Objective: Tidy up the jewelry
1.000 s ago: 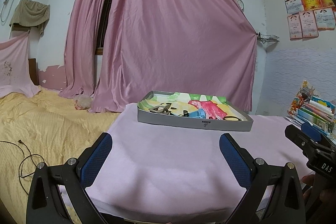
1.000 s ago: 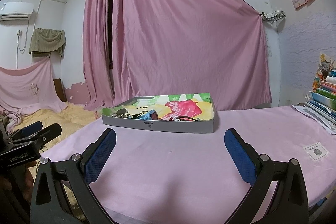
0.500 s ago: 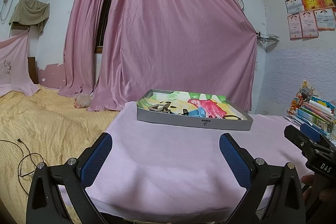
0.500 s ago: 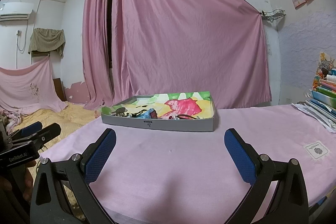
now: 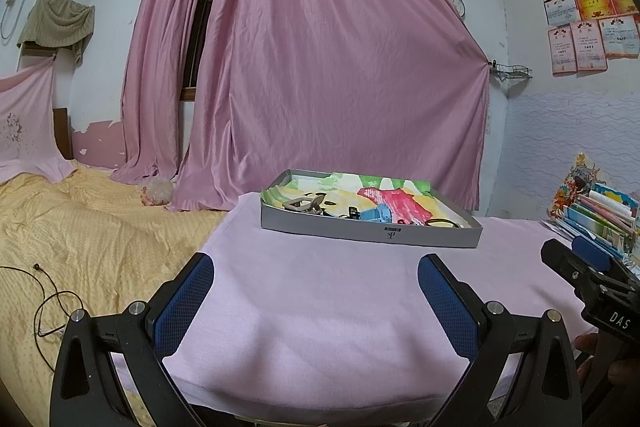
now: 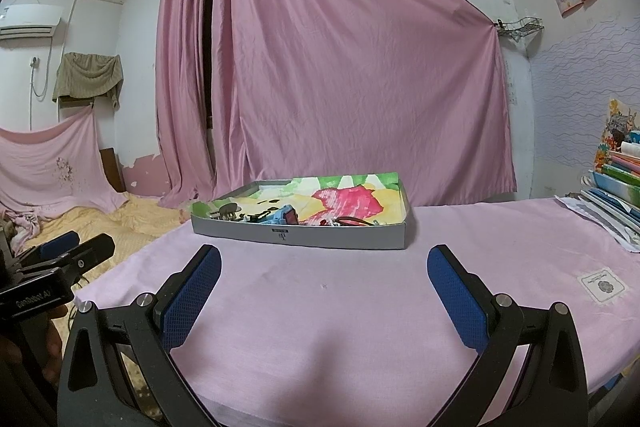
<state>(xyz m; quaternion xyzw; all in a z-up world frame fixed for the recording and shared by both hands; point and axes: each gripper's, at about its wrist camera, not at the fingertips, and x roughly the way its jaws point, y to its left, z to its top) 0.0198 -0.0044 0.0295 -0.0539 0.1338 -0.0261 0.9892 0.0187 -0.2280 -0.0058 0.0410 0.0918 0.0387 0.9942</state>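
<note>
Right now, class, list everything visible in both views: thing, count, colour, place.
tray: one, grey with colourful lining, far on the table
hair clips: several, beige, blue and black, inside the tray
table cloth: one, pink, covering the table
curtains: pink, behind the tray
bed cover: one, yellow, left of the table
books: a stack, multicoloured, right edge
certificates: several, right wall
left gripper: open, empty
right gripper: open, empty

tray (image 5: 328, 227) on table (image 5: 320, 307) | curtain (image 5: 340, 67) behind | books (image 5: 596, 215) right
</note>
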